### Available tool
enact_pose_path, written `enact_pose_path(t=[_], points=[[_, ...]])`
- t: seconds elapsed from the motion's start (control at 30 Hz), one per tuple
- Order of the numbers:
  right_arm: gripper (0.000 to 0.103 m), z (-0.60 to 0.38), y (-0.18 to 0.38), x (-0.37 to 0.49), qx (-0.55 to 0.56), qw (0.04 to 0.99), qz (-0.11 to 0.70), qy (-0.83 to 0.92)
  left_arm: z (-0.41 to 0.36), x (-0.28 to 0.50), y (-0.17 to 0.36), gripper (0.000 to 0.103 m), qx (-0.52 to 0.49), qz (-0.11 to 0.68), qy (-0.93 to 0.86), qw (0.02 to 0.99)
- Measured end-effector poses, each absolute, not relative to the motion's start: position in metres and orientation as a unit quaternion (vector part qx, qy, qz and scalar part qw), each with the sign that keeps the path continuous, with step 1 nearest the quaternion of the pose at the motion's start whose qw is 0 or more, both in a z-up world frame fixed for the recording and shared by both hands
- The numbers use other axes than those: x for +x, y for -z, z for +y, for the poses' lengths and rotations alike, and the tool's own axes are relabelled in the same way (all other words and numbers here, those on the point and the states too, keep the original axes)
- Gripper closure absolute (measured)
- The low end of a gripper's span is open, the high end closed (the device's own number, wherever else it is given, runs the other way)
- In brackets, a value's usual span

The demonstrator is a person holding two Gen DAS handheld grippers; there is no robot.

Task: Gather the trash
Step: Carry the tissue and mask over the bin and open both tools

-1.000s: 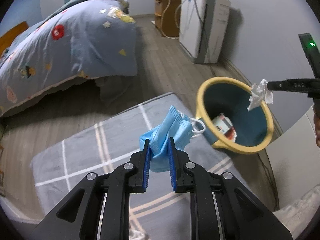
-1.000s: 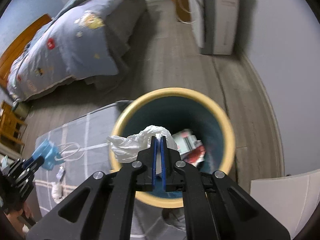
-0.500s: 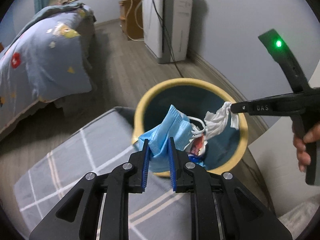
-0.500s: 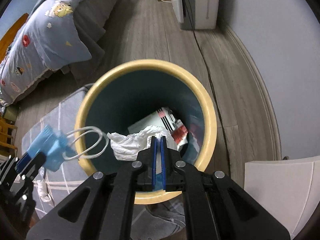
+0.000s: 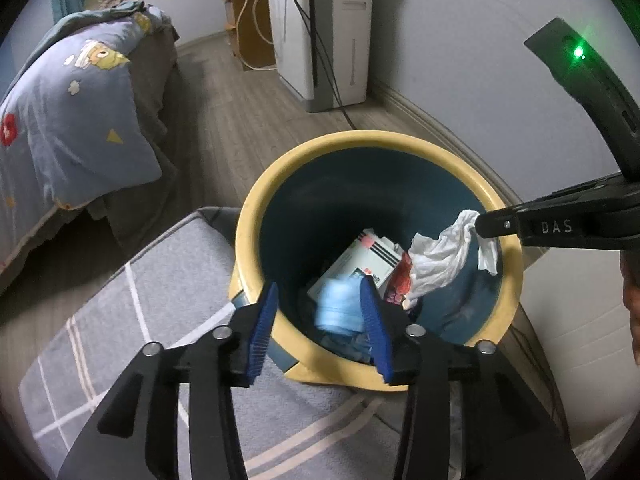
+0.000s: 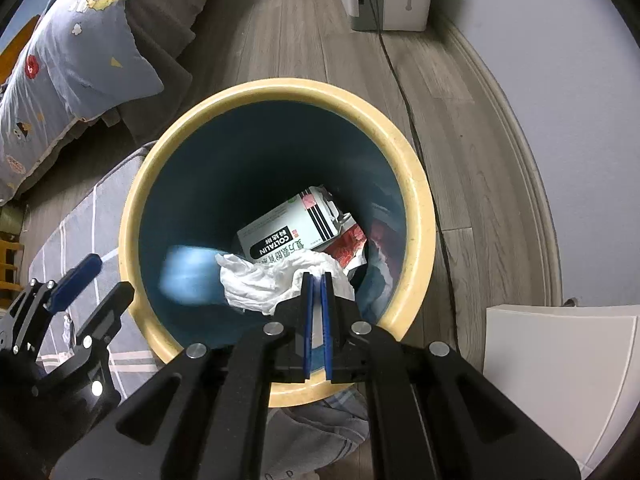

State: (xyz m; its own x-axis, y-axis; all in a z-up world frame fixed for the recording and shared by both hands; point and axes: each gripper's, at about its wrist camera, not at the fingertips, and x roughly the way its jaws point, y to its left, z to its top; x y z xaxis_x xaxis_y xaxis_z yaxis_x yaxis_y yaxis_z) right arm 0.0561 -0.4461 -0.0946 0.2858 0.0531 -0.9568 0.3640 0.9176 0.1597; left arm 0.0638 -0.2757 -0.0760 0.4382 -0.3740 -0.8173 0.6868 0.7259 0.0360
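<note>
Two pairs of tongs hover over a yellow-rimmed trash bin (image 5: 256,208) with a dark teal interior. The left tongs (image 5: 320,322) stand spread wide and hold nothing; a blurred blue face mask (image 5: 338,306) shows between and just beyond their blue pads, inside the bin's mouth. The right tongs (image 6: 316,280) are pinched narrow on a crumpled white tissue (image 6: 264,284), which hangs just ahead of their tips above the bin's opening. Deeper in the bin, beyond both tongs, lie a white medicine box (image 6: 296,228) and a red wrapper (image 6: 350,246). A grey checked rug (image 5: 132,304) lies under and to the left of the left tongs, touching the bin's base. A bed with a blue patterned quilt (image 5: 68,120) stands far ahead on the left, and a white appliance (image 5: 336,32) stands against the wall straight ahead.
</note>
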Motion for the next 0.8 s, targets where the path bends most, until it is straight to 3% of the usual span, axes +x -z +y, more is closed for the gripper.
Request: enact_pose_path(t=[0.1, 0.2, 0.4, 0.47, 0.53, 0.67, 0.73, 0.8], points=[[0.099, -0.444, 0.097, 0.057, 0.171, 0.78, 0.594, 0.1, -0.272, 0.064, 0.076, 0.053, 0.182, 0.418, 0.322, 0.83], [0.099, -0.443, 0.1, 0.059, 0.167, 0.777, 0.599, 0.101, -0.268, 0.062, 0.074, 0.038, 0.184, 0.41, 0.319, 0.835], [0.098, -0.443, 0.105, 0.06, 0.16, 0.775, 0.602, 0.11, -0.261, 0.061, 0.071, 0.027, 0.183, 0.401, 0.315, 0.84], [0.089, -0.445, 0.105, 0.06, 0.158, 0.775, 0.601, 0.118, -0.26, 0.062, 0.07, 0.026, 0.182, 0.401, 0.314, 0.841], [0.068, -0.447, 0.103, 0.058, 0.165, 0.778, 0.594, 0.123, -0.258, 0.062, 0.068, 0.017, 0.18, 0.399, 0.311, 0.844], [0.064, -0.453, 0.097, 0.057, 0.17, 0.786, 0.579, 0.135, -0.257, 0.063, 0.068, 0.011, 0.174, 0.395, 0.308, 0.848], [0.036, -0.457, 0.093, 0.056, 0.179, 0.79, 0.57, 0.142, -0.257, 0.064, 0.068, 0.009, 0.173, 0.395, 0.304, 0.85], [0.019, -0.461, 0.087, 0.054, 0.19, 0.798, 0.552, 0.149, -0.256, 0.065, 0.069, 0.007, 0.168, 0.396, 0.302, 0.851]])
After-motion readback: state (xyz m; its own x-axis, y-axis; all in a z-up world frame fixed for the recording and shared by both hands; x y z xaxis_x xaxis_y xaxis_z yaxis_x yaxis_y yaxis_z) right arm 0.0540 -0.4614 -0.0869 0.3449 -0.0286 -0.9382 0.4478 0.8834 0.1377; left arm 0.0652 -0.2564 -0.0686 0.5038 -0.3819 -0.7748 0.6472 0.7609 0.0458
